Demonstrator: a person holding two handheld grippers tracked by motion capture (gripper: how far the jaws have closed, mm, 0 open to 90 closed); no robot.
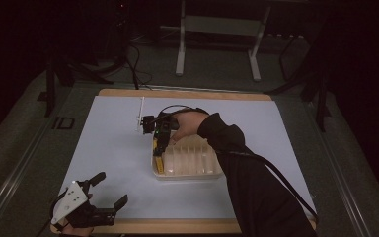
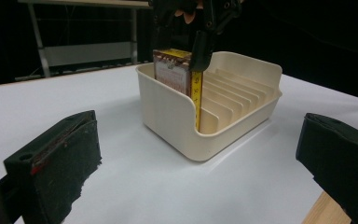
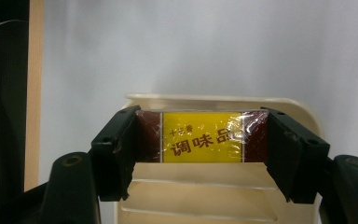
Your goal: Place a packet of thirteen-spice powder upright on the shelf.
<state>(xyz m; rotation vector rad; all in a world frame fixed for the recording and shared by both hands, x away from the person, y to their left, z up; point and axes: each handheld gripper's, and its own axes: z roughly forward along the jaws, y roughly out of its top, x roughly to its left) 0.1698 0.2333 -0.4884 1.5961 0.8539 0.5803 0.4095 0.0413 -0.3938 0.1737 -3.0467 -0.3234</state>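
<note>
Cream slotted tray (image 1: 197,165), and my right gripper (image 1: 161,139) clamps a yellow-and-brown box (image 3: 200,136) at its left end.
My left gripper (image 1: 109,191) rests open, near left.

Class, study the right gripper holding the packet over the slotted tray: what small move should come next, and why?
Probably lower it a little further: the right gripper grips the yellow-and-brown packet upright in the end slot of the cream tray, its top above the rim; then open the jaws.
</note>
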